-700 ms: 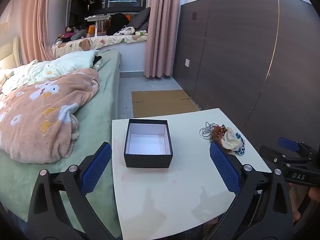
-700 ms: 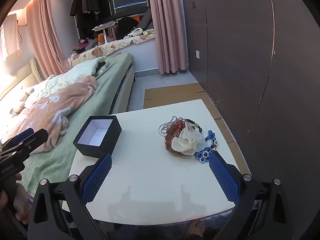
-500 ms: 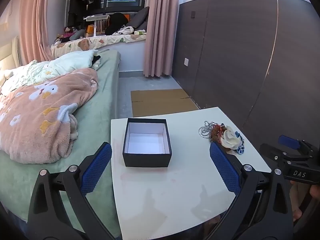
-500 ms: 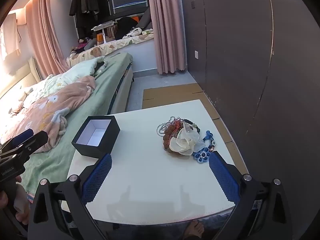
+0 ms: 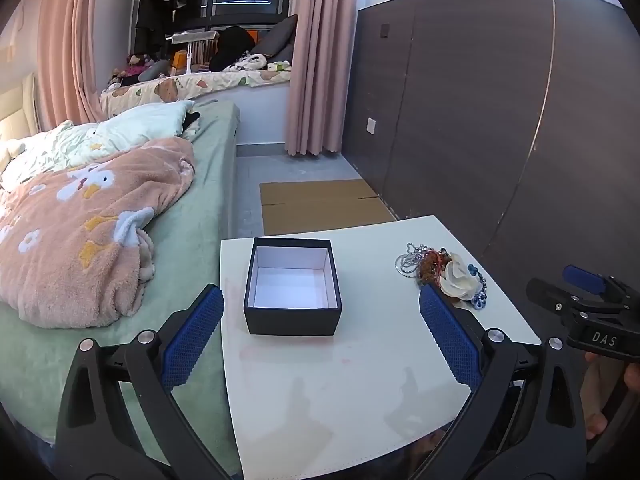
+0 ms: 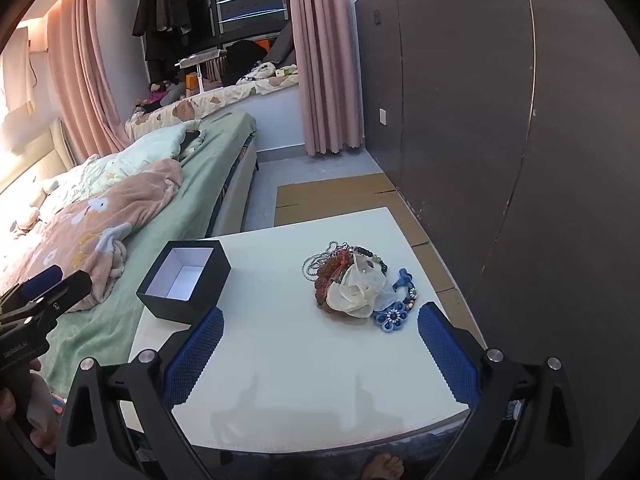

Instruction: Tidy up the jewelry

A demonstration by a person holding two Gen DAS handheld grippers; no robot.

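Note:
A black box [image 5: 292, 286] with a white inside stands open and holds nothing, on the left part of the white table [image 5: 340, 392]. The same box [image 6: 185, 280] shows at the left in the right wrist view. A heap of jewelry [image 6: 354, 286] lies on the table's right side: silver chains, brown beads, a white fabric flower, a blue flower piece. In the left wrist view the heap [image 5: 444, 272] sits just beyond the right finger. My left gripper [image 5: 320, 340] hangs open in front of the box. My right gripper [image 6: 318, 354] hangs open in front of the heap, nothing between its fingers.
A bed [image 5: 120, 240] with a pink blanket runs along the table's left edge. A dark panelled wall [image 5: 500, 120] stands close on the right. Flat cardboard [image 5: 320, 206] lies on the floor beyond the table. A bare foot [image 6: 382, 466] shows under the near edge.
Both views have drifted slightly; box and jewelry heap sit a little higher and to the left in each. Nothing on the table has moved, and both grippers stay open.

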